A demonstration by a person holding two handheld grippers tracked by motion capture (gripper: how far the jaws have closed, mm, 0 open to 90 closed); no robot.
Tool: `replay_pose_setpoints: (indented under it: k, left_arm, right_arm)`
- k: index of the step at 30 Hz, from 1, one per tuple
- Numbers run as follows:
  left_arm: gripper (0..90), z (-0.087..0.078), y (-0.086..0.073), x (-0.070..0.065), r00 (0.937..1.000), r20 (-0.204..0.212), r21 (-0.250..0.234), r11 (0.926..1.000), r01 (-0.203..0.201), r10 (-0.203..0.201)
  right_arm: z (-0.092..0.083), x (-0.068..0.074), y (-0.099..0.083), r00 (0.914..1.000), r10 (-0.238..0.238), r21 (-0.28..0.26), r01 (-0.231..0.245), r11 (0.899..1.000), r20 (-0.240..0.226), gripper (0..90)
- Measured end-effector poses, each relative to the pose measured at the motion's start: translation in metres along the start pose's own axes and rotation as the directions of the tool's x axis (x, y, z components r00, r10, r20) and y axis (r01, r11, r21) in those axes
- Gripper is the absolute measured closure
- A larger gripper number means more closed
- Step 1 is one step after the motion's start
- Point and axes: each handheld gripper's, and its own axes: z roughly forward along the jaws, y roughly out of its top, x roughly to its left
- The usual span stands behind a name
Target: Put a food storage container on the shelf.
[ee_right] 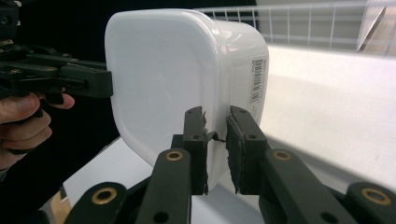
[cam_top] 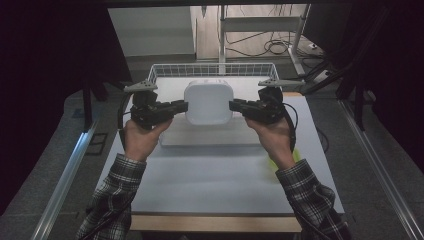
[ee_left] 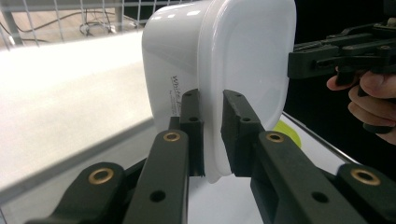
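A white plastic container (cam_top: 208,102) with rounded corners and a lid hangs in the air between both grippers, above the table. My left gripper (cam_top: 184,106) is shut on the rim at its left side. My right gripper (cam_top: 233,106) is shut on the rim at its right side. In the left gripper view the jaws (ee_left: 212,100) pinch the lid's lip of the container (ee_left: 233,60), with the right gripper (ee_left: 299,63) at the far side. In the right gripper view my gripper (ee_right: 215,116) clamps the lip of the container (ee_right: 177,74), opposite the left gripper (ee_right: 105,84).
A white wire basket (cam_top: 212,67) stands at the back of the white table (cam_top: 200,180). A flat white board (cam_top: 210,137) lies under the lifted container. A yellow-green object (cam_top: 272,162) peeks out by the right forearm. Metal rails run along both sides.
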Motion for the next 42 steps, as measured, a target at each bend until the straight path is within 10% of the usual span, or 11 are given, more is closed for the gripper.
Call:
replay_pose_setpoints:
  k: [27,42]
  left_arm:
    - [76.6,0.038,0.025,0.03,0.9988,-0.033,-0.008,0.9993,0.036,-0.036]
    - [60.0,0.049,0.026,0.035,0.9988,-0.026,-0.058,0.9975,0.04,-0.041]
  right_arm:
    - [0.022,-0.027,0.027,0.9973,0.045,-0.003,-0.045,0.999,0.058,77.4]
    - [0.033,-0.033,0.031,0.9978,0.041,0.003,-0.041,0.999,0.052,65.8]
